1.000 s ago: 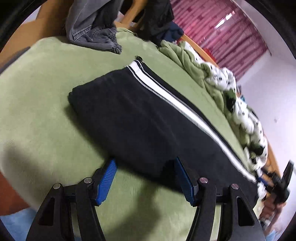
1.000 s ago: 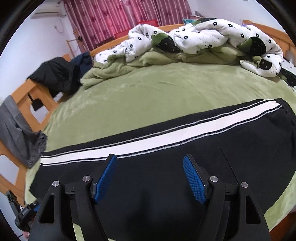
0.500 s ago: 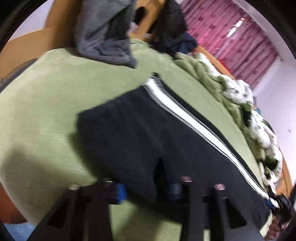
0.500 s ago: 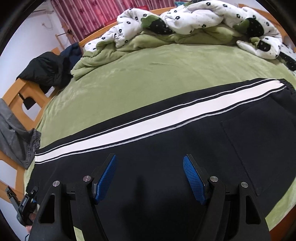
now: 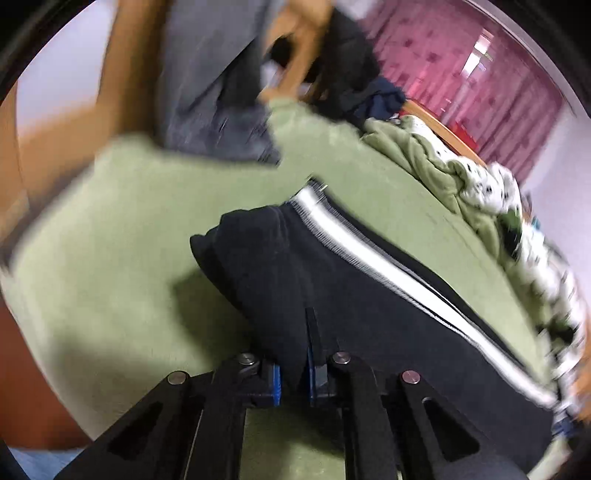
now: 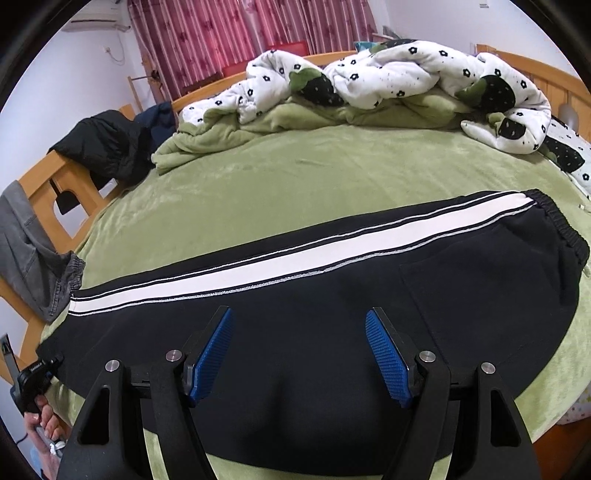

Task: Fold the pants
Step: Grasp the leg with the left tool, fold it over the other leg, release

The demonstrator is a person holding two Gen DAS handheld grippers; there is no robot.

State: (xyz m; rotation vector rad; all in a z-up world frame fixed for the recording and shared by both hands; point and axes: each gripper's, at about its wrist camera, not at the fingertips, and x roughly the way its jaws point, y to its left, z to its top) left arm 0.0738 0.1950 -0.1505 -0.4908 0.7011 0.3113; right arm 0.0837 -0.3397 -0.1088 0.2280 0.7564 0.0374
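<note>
Black pants (image 6: 332, 295) with a white side stripe lie lengthwise on the green bed cover (image 6: 295, 184), waistband at the right. My left gripper (image 5: 294, 376) is shut on the leg cuff end of the pants (image 5: 280, 266), which is bunched and raised a little off the cover. My right gripper (image 6: 299, 354) is open, its blue pads above the middle of the pants, holding nothing. The left gripper also shows at the lower left of the right wrist view (image 6: 33, 373).
A rumpled white flowered quilt and green blanket (image 6: 369, 85) lie along the far side of the bed. Grey jeans (image 5: 214, 92) and dark clothes (image 6: 107, 147) hang on the wooden bed frame (image 6: 55, 184). Red curtains (image 6: 240, 33) hang behind.
My left gripper has closed on the cuff end of the pants and lifted it, bunching the cloth. The right gripper has stayed open and drawn back slightly over the pants.
</note>
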